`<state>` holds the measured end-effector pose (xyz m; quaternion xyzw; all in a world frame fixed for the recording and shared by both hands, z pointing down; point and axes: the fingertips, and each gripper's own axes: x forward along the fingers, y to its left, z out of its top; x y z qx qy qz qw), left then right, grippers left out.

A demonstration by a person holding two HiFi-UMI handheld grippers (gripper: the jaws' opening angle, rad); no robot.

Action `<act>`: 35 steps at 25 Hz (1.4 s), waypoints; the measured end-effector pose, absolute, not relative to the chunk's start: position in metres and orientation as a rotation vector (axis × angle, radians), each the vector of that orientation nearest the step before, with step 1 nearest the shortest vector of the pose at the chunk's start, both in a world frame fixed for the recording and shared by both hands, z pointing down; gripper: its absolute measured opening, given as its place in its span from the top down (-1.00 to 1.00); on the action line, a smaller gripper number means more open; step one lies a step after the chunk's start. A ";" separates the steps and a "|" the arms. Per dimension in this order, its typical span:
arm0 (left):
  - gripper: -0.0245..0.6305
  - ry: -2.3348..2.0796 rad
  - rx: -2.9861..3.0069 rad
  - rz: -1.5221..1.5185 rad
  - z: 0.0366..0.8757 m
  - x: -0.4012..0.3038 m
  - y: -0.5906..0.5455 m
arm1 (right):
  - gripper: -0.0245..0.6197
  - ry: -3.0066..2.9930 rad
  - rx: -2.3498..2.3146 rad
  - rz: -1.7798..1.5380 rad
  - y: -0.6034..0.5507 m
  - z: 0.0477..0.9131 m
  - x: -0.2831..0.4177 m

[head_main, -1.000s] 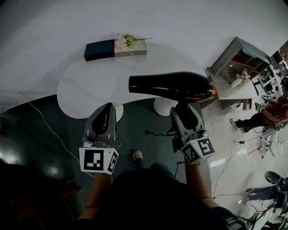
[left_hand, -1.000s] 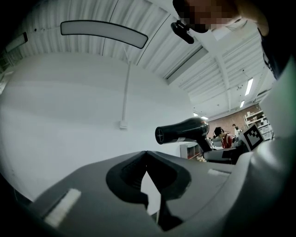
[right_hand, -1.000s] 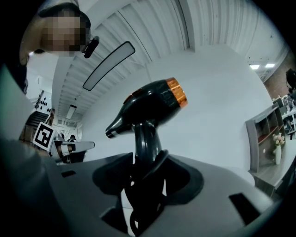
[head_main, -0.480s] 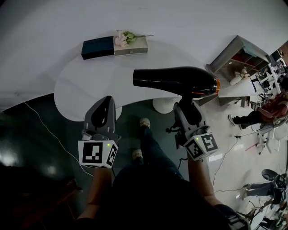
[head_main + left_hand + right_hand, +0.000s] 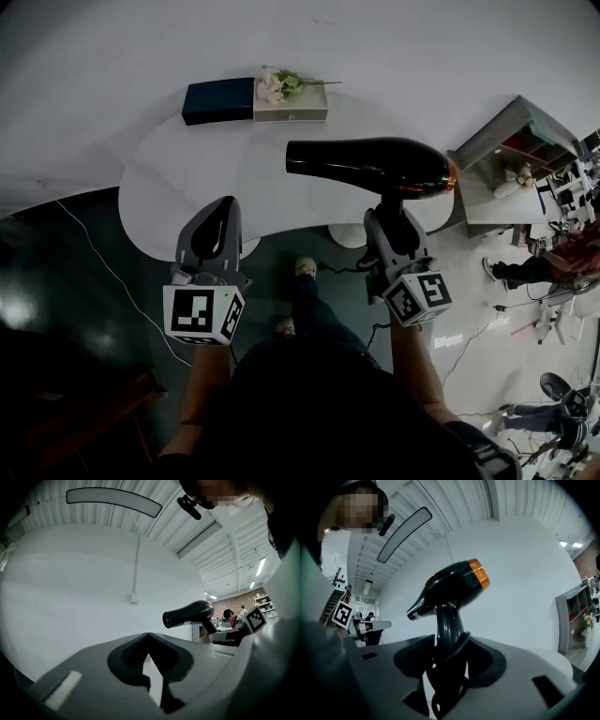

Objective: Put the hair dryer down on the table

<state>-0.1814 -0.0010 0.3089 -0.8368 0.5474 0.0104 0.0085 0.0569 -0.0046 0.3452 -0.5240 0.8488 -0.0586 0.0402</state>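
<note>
the white tabletop (image 5: 178, 187) is bare across its near and middle parts, open to a tool from the front edge. at its far edge, a dark blue box (image 5: 217, 100) and a pale box (image 5: 291, 112) topped with flowers (image 5: 279, 84) stand end to end. the hair dryer (image 5: 370, 167), gripped by the right tool (image 5: 392, 214), hangs over the tabletop's right part, well apart from the boxes. a grey shelf unit (image 5: 511, 131) stands close by the right side.

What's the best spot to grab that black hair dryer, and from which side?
Grip the hair dryer by its handle, coming in from the handle's free end, as the right claw does now. The handle is a slim stem that fits between the jaws. The barrel is wide, rounded and glossy, so it would probably slip.
</note>
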 end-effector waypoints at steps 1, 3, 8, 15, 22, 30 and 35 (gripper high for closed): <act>0.89 1.710 -2.611 0.031 0.308 -0.180 -0.008 | 0.27 2.611 -1.595 -0.188 -0.013 0.347 0.056; 0.89 1.717 -2.598 0.034 0.305 -0.175 -0.023 | 0.27 2.641 -1.575 -0.205 -0.029 0.350 0.054; 0.89 1.758 -2.578 0.023 0.300 -0.162 -0.066 | 0.27 2.694 -1.543 -0.236 -0.072 0.359 0.057; 0.89 1.796 -2.547 -0.009 0.300 -0.145 -0.133 | 0.27 2.771 -1.423 -0.279 -0.136 0.370 0.060; 0.89 1.828 -2.526 -0.054 0.305 -0.129 -0.184 | 0.27 2.784 -1.384 -0.372 -0.190 0.387 0.070; 0.89 1.863 -2.523 -0.087 0.318 -0.124 -0.227 | 0.27 2.828 -1.383 -0.444 -0.237 0.421 0.077; 0.89 1.855 -2.555 -0.105 0.330 -0.119 -0.250 | 0.27 2.804 -1.381 -0.545 -0.255 0.435 0.073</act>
